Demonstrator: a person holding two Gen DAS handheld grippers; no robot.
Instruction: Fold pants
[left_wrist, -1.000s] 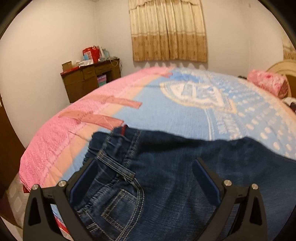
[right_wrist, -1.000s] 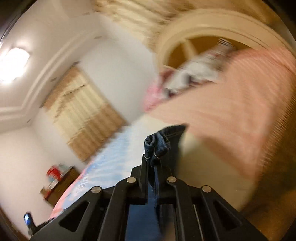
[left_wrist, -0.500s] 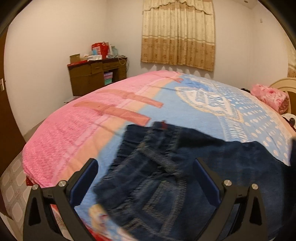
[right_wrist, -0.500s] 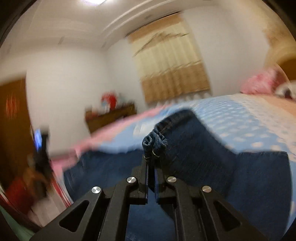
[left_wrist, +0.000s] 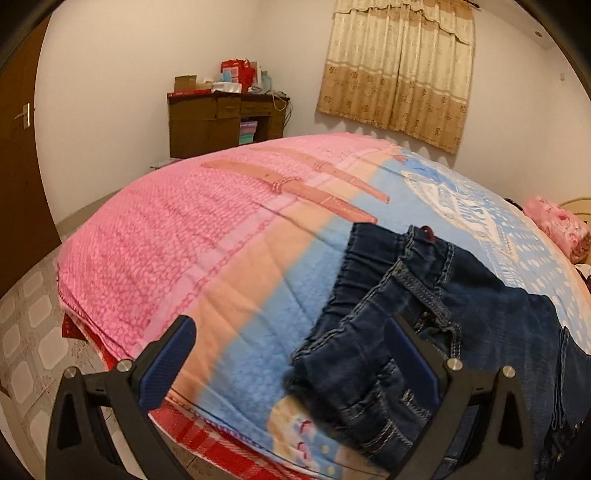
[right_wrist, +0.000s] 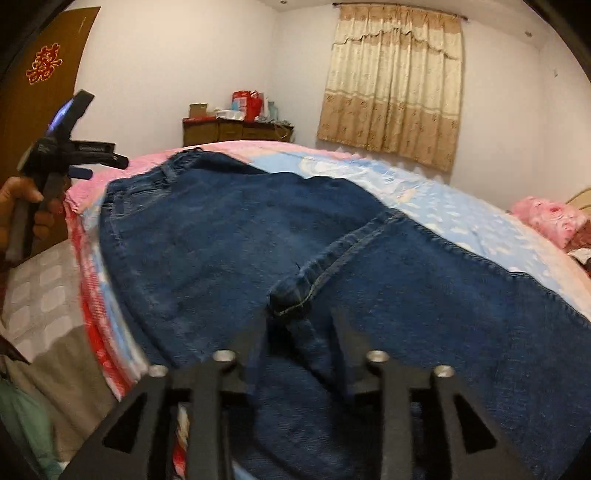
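Letting go is what the right gripper (right_wrist: 299, 325) does at this moment: its black jaws are opening, and the bunched hem of the dark blue denim pants (right_wrist: 236, 229), which it pinched tight a moment ago, now lies loose between the fingers, no longer pressed. The swing across the room is over; the carried leg end has come down on top of the rest of the garment, so the first fold looks laid. The pants lie on the pink and blue patterned bedspread (left_wrist: 192, 236), near the bed's close edge, waistband (left_wrist: 413, 269) crumpled toward the pink side. Off to the left, the left gripper (left_wrist: 291, 350) stands wide and empty above the bedspread, just beside the waistband, having slid sideways off the denim it was over before. I reckon the next job is smoothing that rumpled waist or taking a fresh hold for a second fold.
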